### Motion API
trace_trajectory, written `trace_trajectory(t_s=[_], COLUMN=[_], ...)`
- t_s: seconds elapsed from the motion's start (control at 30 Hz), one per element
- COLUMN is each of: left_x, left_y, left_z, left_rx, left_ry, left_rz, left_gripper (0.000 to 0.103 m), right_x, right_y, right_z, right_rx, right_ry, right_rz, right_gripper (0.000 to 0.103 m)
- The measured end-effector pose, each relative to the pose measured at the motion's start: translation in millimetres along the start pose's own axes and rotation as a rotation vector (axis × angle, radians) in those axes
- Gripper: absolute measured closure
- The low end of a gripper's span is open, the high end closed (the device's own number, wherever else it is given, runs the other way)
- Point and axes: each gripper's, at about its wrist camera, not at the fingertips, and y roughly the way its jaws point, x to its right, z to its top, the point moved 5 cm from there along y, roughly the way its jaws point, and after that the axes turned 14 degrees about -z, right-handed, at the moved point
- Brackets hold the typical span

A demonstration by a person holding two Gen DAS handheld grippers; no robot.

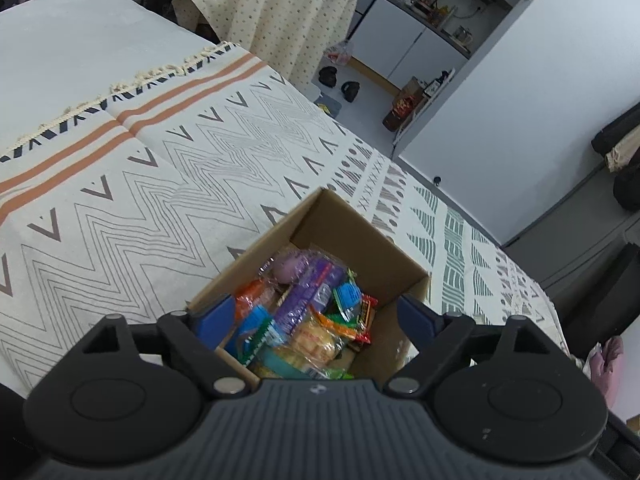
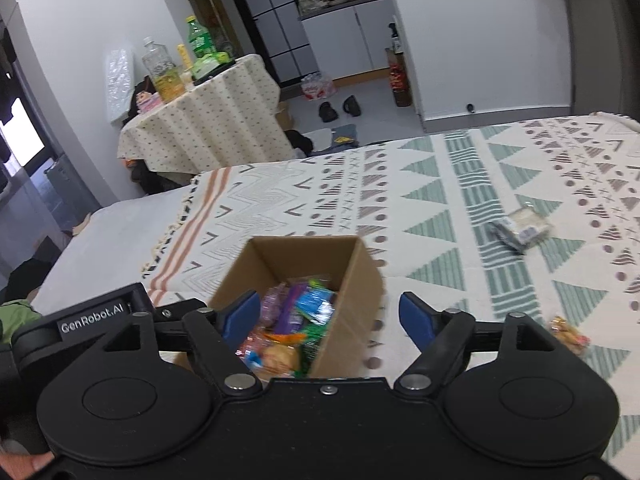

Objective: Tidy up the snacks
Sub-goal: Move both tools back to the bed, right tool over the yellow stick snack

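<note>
Both tongs, left gripper (image 1: 314,316) and right gripper (image 2: 329,314), are spread wide with nothing held. The box (image 2: 362,276) is well filled (piled loosely), so a packet (image 2: 520,228) dropped in carelessly could be bounced out.

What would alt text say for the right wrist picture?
An open cardboard box full of colourful wrapped snacks sits on a patterned bedspread, seen past the open, empty blue fingers of the right hand-held gripper. Two more snack packets lie loose on the bedspread to the right: a pale one and a small orange one.
</note>
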Motion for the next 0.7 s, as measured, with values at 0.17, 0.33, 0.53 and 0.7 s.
trace_trajectory(t_s=[0.17,0.33,0.53,0.7], left_x=[14,33,54,69], left_y=[5,10,16,21], left_z=[-10,-20,-36,-47], left_rx=[-0.027,-0.046,-0.078,-0.089], left_ry=[0.041,0.090,0.139,0.173], left_rz=[-0.005,-0.011,-0.029,-0.044], left_gripper=[0.012,0.008,0.003,0.000], right_x=[25,50,81,108], right_y=[-9,-18,-27,-32], right_z=[-3,-7,-12,-17], right_rx=[0.016,0.028,0.045,0.052], right_ry=[0.012,0.037,0.058,0.076], right_rz=[-0.048,-0.080,-0.112,-0.143], right_gripper=[0.013,0.004,0.000,0.000])
